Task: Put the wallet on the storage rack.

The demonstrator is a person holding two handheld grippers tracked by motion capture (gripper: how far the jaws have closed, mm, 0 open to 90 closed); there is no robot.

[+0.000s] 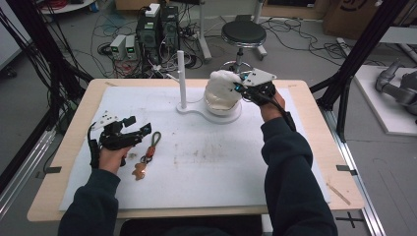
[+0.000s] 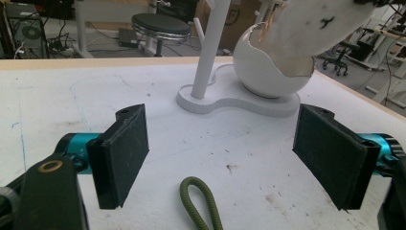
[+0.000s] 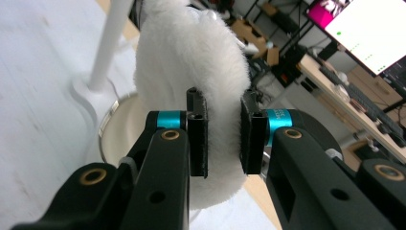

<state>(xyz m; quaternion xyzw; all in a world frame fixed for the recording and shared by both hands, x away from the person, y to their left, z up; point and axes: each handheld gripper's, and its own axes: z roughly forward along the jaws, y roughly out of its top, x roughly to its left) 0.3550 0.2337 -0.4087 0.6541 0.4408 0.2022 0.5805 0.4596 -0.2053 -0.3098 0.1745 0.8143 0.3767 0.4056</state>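
At the far right of the table, the right gripper [image 1: 242,84] was clamped on a fluffy white toy [image 3: 191,62], held just above, perhaps partly inside, the egg-shaped bowl [image 2: 268,67]. Nearer left, the left gripper [image 2: 220,153] rested with jaws apart beside a keyring cord [image 2: 201,201].

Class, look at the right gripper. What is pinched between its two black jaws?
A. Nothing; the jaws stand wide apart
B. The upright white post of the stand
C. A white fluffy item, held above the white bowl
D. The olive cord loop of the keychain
C: in the right gripper view, the right gripper is closed on the white fluffy item, held over the white bowl.
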